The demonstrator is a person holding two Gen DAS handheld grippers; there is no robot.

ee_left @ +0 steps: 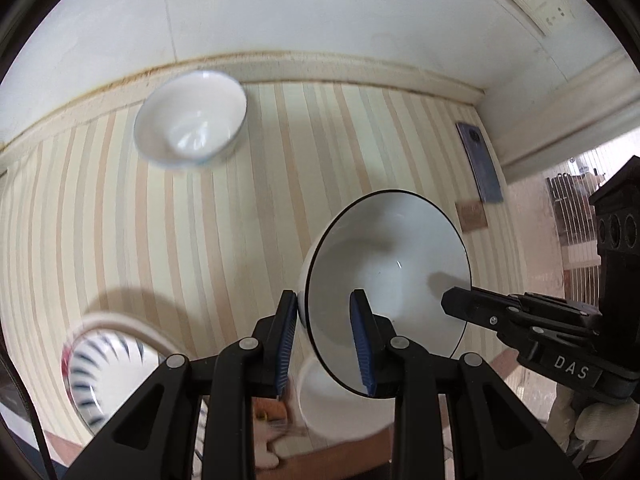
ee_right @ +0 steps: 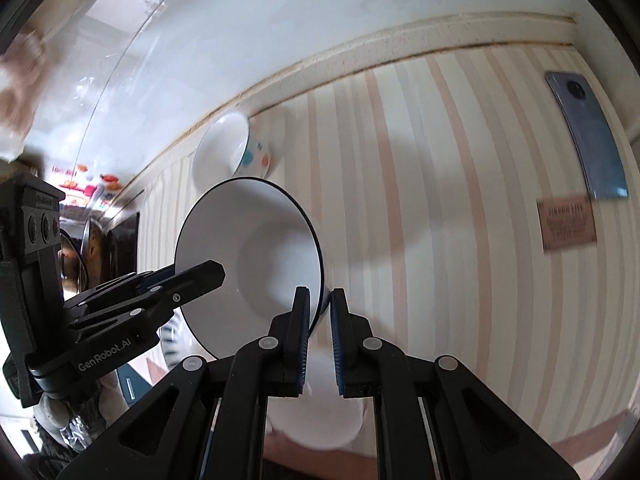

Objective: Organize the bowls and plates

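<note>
A white bowl with a thin dark rim [ee_left: 392, 264] is held in the air above the striped table, tilted. My left gripper [ee_left: 326, 308] is shut on its near rim, one pad inside and one outside. My right gripper [ee_right: 320, 308] is shut on the opposite rim of the same bowl [ee_right: 256, 248]. The right gripper's finger also shows inside the bowl in the left wrist view [ee_left: 472, 304]. A plain white bowl [ee_left: 336, 404] sits on the table right below the held one. A white bowl with coloured spots [ee_right: 236, 152] stands at the back, and a bowl with dark stripes [ee_left: 100, 364] at the left.
The table has a cream and tan striped cloth [ee_left: 200, 240] and meets a white wall behind. A blue-grey phone [ee_right: 588, 136] and a small brown card [ee_right: 568, 224] lie on the right side. A plate rim [ee_left: 136, 328] lies under the striped bowl.
</note>
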